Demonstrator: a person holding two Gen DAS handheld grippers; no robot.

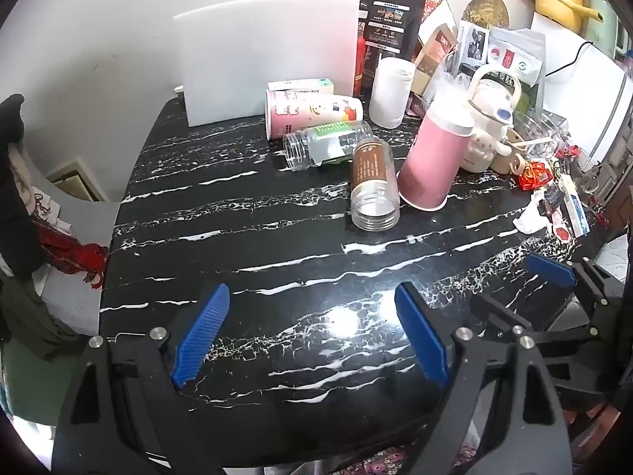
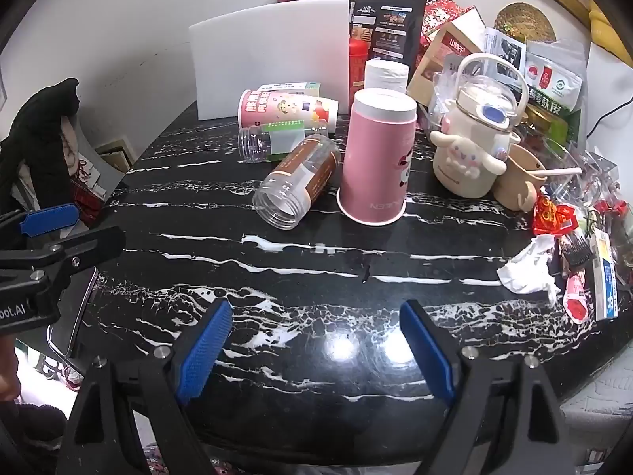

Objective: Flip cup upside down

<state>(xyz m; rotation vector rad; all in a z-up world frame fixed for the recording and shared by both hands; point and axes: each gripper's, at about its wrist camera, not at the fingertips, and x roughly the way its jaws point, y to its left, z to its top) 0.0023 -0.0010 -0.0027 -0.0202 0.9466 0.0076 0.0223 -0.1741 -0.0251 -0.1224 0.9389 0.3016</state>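
Left hand-held gripper (image 1: 312, 332): jaws spread wide, nothing between them, held above the near part of the black marbled bench (image 1: 253, 237). Right hand-held gripper (image 2: 316, 350): also spread wide and empty, over the near edge of the bench; it shows at the right margin of the left wrist view, just beside the left one.

Pink cup (image 2: 376, 158): standing mouth-down on the bench, white-rimmed base on top, straight ahead of the right hand-held gripper and well apart from it. From the left hand-held gripper it lies ahead and to the right (image 1: 431, 158). Neither gripper touches it.

Brown-labelled clear jar (image 2: 294, 182): on its side, open mouth toward the grippers, just left of the cup; whether they touch cannot be told. Green-labelled clear jar (image 2: 273, 138) lies on its side behind it, with a pink printed tube (image 2: 289, 113) beyond, also lying down.

White board (image 2: 269, 55) stands upright at the far side. White cartoon kettle (image 2: 474, 142) sits right of the cup, near it. Crumpled tissue (image 2: 528, 267) lies ahead-right of the right hand-held gripper, among wrappers.
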